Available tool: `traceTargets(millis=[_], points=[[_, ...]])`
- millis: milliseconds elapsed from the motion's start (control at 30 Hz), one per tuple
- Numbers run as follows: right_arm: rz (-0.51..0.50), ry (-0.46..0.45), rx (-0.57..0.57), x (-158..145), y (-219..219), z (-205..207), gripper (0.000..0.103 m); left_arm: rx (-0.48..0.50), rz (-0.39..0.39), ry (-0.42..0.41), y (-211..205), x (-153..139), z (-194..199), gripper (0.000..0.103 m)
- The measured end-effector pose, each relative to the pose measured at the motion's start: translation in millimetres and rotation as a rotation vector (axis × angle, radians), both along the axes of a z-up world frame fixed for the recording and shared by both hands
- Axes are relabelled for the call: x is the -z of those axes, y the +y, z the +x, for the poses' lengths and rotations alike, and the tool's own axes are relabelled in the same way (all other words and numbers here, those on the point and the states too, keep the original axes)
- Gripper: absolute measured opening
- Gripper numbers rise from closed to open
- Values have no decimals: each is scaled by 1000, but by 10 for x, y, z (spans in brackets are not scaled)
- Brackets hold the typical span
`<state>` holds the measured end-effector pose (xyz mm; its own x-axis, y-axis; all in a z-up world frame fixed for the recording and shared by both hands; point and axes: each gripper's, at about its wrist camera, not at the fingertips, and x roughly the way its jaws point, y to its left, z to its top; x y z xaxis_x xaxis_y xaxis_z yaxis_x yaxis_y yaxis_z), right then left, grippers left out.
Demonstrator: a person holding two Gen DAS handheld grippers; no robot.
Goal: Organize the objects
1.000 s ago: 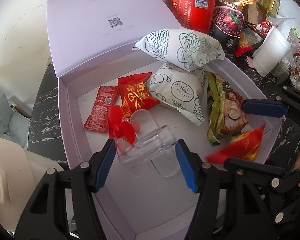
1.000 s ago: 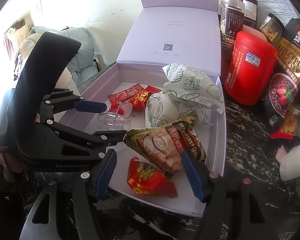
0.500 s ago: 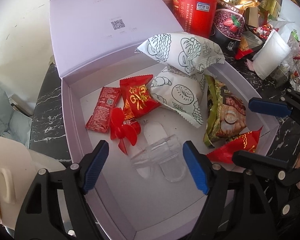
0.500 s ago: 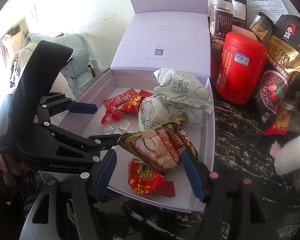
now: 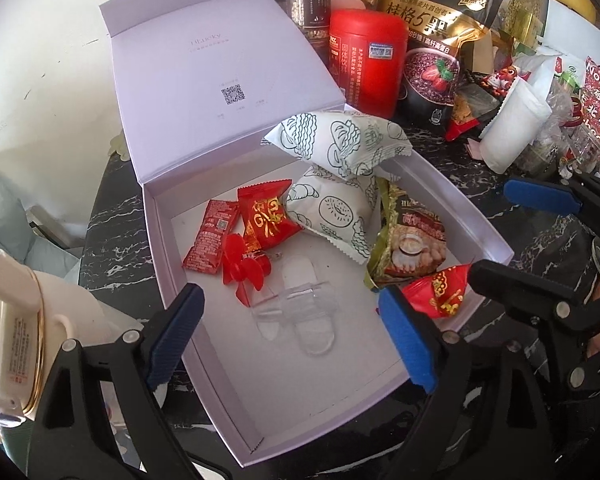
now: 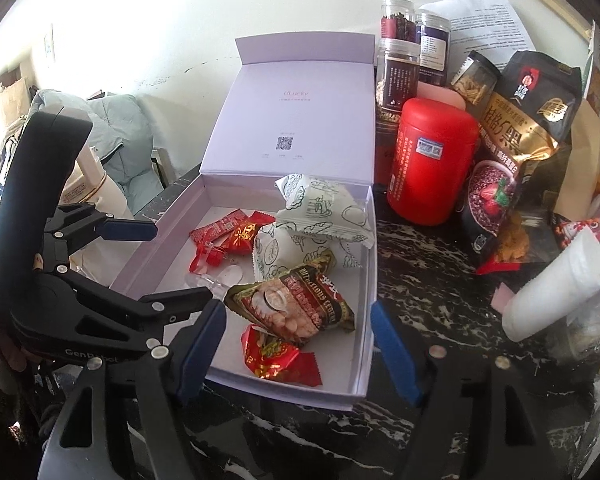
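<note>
The clear plastic stand with red fan blades (image 5: 288,292) lies on its side on the floor of the open lilac cardboard box (image 5: 260,420). Its long axis runs from the left gripper (image 5: 290,334) away toward the red foil candy packet (image 5: 268,218), blades at the far end. The box sits on a black marbled counter (image 6: 420,264) against a white wall. The left jaws have just been opening and stand spread, the stand just ahead between the fingers, untouched. The right gripper (image 6: 298,346) is also spread, empty, its jaws likewise just widened; a green-edged cereal packet (image 6: 296,304) lies beyond its fingertips.

Grey padded jacket (image 6: 116,148) against the white wall (image 6: 148,20) — beside a cream bottle (image 5: 16,340).
</note>
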<state>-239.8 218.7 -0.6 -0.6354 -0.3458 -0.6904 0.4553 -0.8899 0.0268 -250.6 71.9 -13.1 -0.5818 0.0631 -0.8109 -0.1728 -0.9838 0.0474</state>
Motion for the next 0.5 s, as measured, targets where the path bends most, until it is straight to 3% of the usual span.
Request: traceTargets(millis=[500], points=[[-28,94,82,-491,160,517,81,-16,17,118,21,-533,508,89]])
